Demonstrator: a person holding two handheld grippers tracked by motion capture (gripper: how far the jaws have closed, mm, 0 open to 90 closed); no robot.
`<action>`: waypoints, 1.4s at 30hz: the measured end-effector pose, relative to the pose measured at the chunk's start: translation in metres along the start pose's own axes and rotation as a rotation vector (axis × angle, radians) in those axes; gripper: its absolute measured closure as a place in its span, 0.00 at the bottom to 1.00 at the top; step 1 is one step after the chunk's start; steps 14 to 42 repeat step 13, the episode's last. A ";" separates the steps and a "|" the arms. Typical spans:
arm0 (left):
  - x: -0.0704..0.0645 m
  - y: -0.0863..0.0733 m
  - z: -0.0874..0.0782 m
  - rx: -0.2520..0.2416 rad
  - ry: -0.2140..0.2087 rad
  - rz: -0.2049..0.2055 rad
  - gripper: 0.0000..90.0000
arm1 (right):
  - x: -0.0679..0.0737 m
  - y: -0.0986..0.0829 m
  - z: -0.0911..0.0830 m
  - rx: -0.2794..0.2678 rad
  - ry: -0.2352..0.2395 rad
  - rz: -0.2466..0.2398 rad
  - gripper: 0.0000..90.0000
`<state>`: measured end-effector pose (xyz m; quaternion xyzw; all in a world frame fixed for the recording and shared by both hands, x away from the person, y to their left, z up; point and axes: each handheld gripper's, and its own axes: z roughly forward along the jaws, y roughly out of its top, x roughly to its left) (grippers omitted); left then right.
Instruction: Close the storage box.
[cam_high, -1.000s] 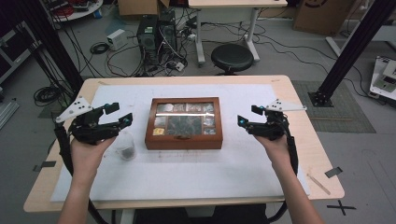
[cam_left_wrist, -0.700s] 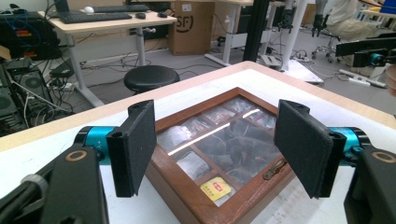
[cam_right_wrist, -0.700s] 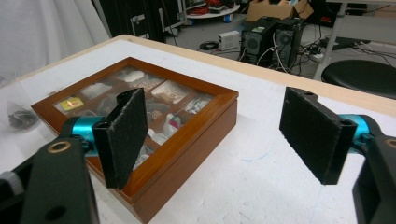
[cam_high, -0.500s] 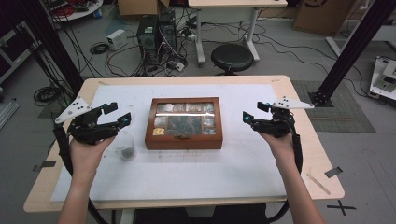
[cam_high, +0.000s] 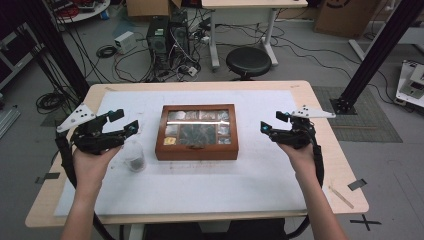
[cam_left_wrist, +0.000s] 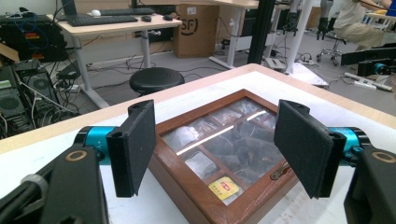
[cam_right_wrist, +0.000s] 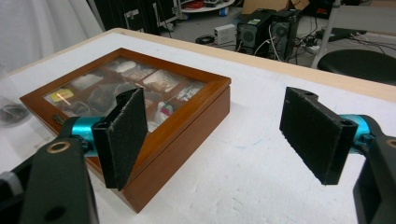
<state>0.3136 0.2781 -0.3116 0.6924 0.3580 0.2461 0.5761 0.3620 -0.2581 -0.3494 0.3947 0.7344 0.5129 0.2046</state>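
Wooden box (cam_high: 196, 132) with a glass-paned lid, lying shut at the middle of the white-covered counter (cam_high: 260, 185), small brass latch at its near edge. Left tongs (cam_high: 124, 122) held just off its left side, right tongs (cam_high: 270, 122) off its right, both released, jaws spread wide with nothing between them and neither touching the wood. Probably rigid and fairly heavy, with smooth varnished sides likely to slip under a light pinch; pane fragile, so best left unpressed. Sachets loose in the compartments, apt to shift if tipped. Best taken by the wooden frame: both side walls for a level lift, or the lid's front rim beside the latch for opening. Small clear cup (cam_high: 134, 156) just left of the box, near the left hand.
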 end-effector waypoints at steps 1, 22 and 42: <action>0.000 0.000 0.000 0.000 0.000 0.002 0.33 | 0.000 0.000 0.000 0.000 0.000 0.002 0.27; 0.001 -0.002 0.002 0.001 0.000 0.000 0.33 | -0.004 -0.002 0.002 0.003 0.006 0.007 0.27; 0.001 -0.002 0.002 0.001 0.000 0.000 0.33 | -0.004 -0.002 0.002 0.003 0.006 0.007 0.27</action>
